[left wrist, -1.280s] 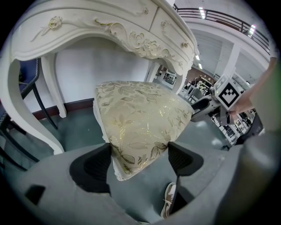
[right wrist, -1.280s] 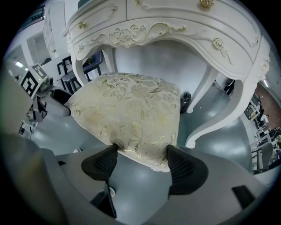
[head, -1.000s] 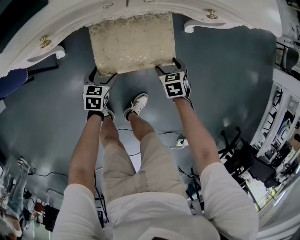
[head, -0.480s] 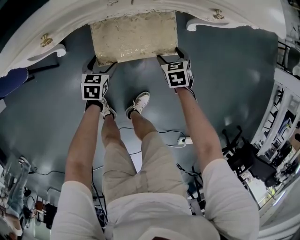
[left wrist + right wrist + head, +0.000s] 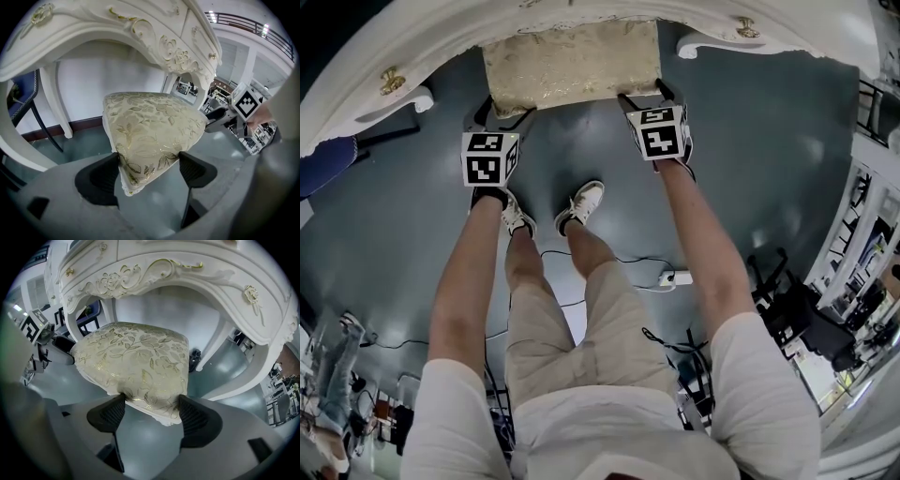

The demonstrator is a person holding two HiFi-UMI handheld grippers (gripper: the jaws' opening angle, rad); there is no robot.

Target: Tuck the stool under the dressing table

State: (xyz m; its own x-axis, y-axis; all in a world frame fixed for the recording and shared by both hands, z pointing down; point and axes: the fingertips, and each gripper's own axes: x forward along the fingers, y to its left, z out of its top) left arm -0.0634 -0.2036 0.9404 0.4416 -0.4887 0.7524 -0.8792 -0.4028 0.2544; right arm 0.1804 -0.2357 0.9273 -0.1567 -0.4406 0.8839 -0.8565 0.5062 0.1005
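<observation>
The stool [image 5: 572, 64] has a cream cushion with a gold leaf pattern, and its far part lies beneath the white carved dressing table [image 5: 384, 52]. My left gripper [image 5: 504, 114] is shut on the cushion's near left corner. My right gripper [image 5: 644, 96] is shut on the near right corner. In the left gripper view the black pads [image 5: 108, 174] squeeze the corner of the stool [image 5: 150, 126] under the table's arch [image 5: 93, 28]. The right gripper view shows the same grip, with pads [image 5: 188, 414] pressing on the stool [image 5: 136, 359] before the dressing table [image 5: 187, 273].
The table's curved white legs [image 5: 403, 101] [image 5: 712, 42] flank the stool. The person's legs and white sneakers [image 5: 581, 204] stand behind it on the dark floor. A cable and power strip [image 5: 672, 278] lie at the right, a blue chair [image 5: 323, 159] at the left, and shelving [image 5: 862, 234] along the right.
The stool and both grippers have slid further under the dressing table, so less of the cushion shows. The person's feet have stepped after it.
</observation>
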